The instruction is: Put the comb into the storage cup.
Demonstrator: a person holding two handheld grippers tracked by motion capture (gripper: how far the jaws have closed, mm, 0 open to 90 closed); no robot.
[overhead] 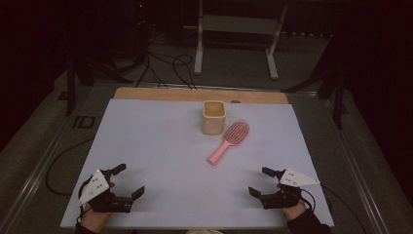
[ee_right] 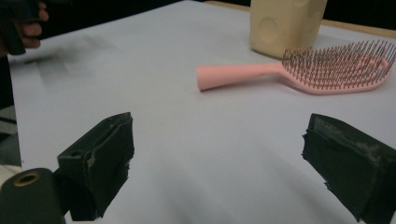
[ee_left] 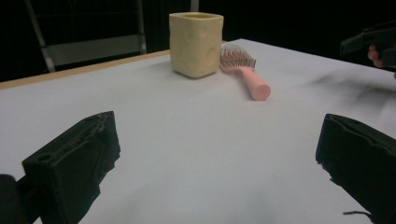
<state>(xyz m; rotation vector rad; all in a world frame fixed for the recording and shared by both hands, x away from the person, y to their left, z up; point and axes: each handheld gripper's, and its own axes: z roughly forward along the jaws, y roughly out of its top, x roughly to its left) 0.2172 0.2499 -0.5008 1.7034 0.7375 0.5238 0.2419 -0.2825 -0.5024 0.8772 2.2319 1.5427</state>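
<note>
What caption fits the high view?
Two open grippers, left and right, wait near a pink hairbrush beside a yellow cup.

From above our near edge of the table (overhead: 160, 146), we look forward and down over the whole top. Our two gripper cameras sit low at the near corners, close to the surface, aimed inward toward the far edge. All three views share the cup (overhead: 214, 117) and hairbrush (overhead: 229, 141).
</note>
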